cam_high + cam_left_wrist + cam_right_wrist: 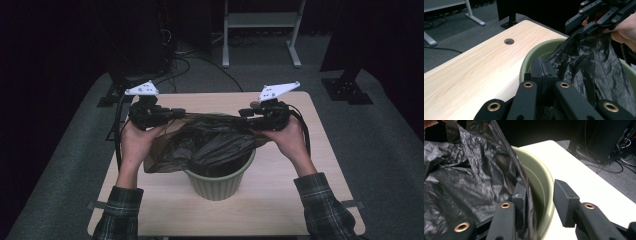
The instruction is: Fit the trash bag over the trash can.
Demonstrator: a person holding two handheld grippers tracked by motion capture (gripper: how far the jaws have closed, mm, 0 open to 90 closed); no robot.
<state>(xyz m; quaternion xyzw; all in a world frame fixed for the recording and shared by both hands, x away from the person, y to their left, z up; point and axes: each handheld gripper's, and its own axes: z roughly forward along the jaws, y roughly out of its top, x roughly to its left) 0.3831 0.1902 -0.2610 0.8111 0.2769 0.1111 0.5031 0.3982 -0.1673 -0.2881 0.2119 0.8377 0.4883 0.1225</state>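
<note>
A pale green round bin [217, 185] stands on the wooden table [280, 200]. A crumpled black plastic bag [215, 142] lies over and in its mouth, spilling past the rim on the left. My left gripper [179, 113] sits at the bag's far-left edge with its jaws pressed together [544, 67] on the film. My right gripper [243, 113] is at the far-right edge. Its jaws stand apart [540, 195] over the bin's rim [541, 180], and the bag's edge [461, 175] runs along the left pad [519, 200]. The bag's top edge stretches between the two grippers.
A round cable hole [509, 41] is in the tabletop beyond the bin. Behind the table are a white desk frame [260, 30], loose cables [185, 55] on the grey carpet and a dark stand [347, 87]. Bare tabletop lies in front of the bin and to its right.
</note>
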